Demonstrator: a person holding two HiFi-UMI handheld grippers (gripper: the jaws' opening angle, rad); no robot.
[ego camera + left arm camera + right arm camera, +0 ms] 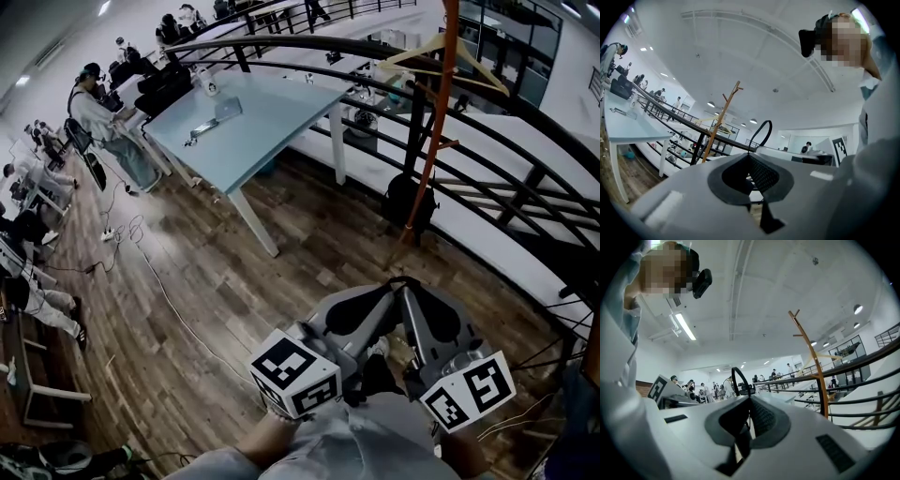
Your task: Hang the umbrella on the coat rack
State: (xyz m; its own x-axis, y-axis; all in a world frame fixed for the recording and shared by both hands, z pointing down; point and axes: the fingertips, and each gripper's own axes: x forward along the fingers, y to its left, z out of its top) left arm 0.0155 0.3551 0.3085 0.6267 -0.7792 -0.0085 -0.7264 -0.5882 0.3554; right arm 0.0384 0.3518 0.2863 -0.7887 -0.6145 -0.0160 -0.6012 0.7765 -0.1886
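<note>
Umbrella: only thin black strap loop [766, 121] clearly visible, standing up right at meeting tips of both grippers, low in front of person. Left gripper [389, 292] jaws pressed together; right gripper [410, 292] jaws likewise together. Cannot tell which pinches loop. Orange-brown wooden coat rack pole [434, 131] upright beside black curved railing [281, 45], well apart from loop.
</note>
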